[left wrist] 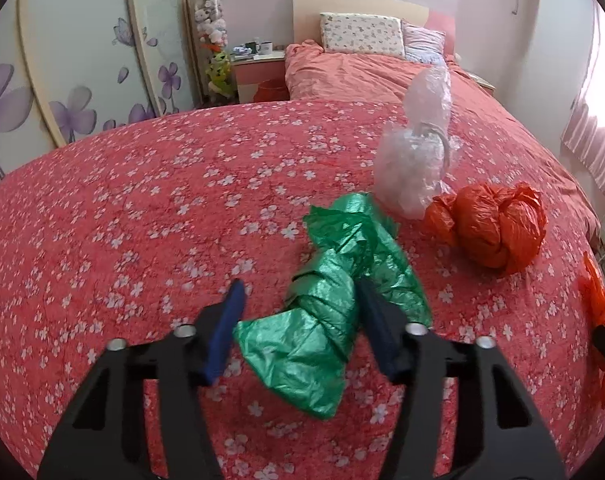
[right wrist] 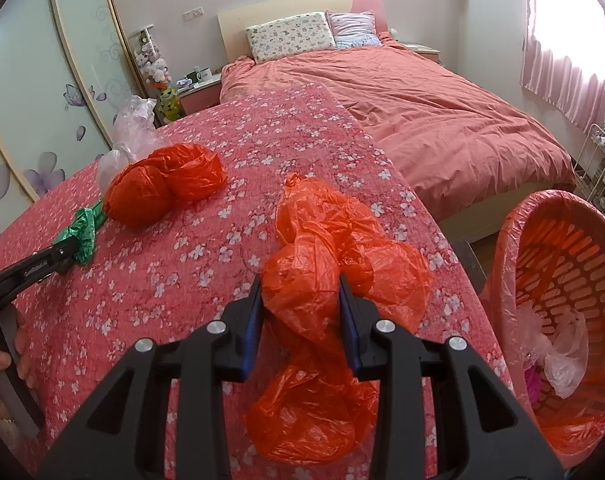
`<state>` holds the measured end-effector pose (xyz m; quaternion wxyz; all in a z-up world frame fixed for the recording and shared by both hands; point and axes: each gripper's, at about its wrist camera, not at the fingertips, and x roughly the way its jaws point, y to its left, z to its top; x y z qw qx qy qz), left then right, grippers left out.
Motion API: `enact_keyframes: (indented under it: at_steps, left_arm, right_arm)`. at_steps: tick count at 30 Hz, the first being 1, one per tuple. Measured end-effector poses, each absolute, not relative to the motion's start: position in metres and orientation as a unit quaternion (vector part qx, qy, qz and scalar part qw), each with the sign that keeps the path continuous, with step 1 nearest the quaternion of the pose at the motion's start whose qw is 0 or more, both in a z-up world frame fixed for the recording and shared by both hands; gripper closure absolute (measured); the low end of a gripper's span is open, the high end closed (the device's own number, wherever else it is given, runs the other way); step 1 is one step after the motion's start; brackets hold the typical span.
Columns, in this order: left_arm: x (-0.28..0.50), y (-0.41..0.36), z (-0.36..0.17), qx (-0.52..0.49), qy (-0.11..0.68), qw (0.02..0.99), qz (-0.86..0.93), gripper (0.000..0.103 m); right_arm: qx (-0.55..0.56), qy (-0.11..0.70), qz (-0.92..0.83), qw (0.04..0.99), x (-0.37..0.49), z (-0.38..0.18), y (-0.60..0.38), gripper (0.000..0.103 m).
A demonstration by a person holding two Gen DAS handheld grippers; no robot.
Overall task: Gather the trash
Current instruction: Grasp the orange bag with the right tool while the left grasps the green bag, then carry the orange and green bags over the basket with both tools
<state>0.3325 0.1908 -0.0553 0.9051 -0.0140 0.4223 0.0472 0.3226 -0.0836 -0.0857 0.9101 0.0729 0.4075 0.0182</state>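
Trash pickup, judged mid-way: two bags in hand's reach, two more waiting. Right gripper (right wrist: 300, 284) clamped on the loose orange bag (right wrist: 342, 248), jaws drawn narrow and pinching its crumpled waist, likely because the thickest bunch of film slips least. Sits to the right of the knotted orange bag (right wrist: 162, 188), with its lower part resting on the bench (right wrist: 206, 264) under the floral cloth. Pink basket (right wrist: 550, 200) farther right again, off the bench edge and tilted with its mouth this way, probably so bags can be dropped in without a high lift; already holds some pale plastic.

Left gripper (left wrist: 300, 292) with jaws spread wide, straddling the green bag (left wrist: 326, 320) and not yet squeezing; right finger touching or just over the film, cannot tell which. Green bag lies in front and left of the knotted orange bag (left wrist: 490, 228), apparently touching it at the far end. Clear bag (left wrist: 418, 160) stands just behind the knotted one, against it.

Next, by judgement: close left on the green waist, carry right to the basket. Risk: thin film sliding out of the pads.
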Motion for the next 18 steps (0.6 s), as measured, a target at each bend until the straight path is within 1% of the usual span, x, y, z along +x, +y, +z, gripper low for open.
enact_keyframes:
  at_steps: [1,3,5,18]
  left_arm:
    - [0.333,0.19,-0.056,-0.012,0.423,0.905,0.043,0.057]
    - [0.334,0.188,-0.054,-0.009,0.421,0.906,0.039,0.064]
    - [0.332,0.186,-0.053,-0.009,0.416,0.908,0.037,0.067]
    - [0.3,0.185,-0.034,-0.024,0.396,0.917,0.025,0.068]
  right_arm:
    - [0.072,0.407,0.018,0.91,0.322,-0.086,-0.084,0.069]
    - [0.07,0.406,0.018,0.911,0.321,-0.086,-0.084,0.069]
    - [0.068,0.403,0.017,0.912,0.319,-0.085,-0.084,0.069]
    - [0.072,0.379,0.019,0.922,0.292,-0.062,-0.091,0.069]
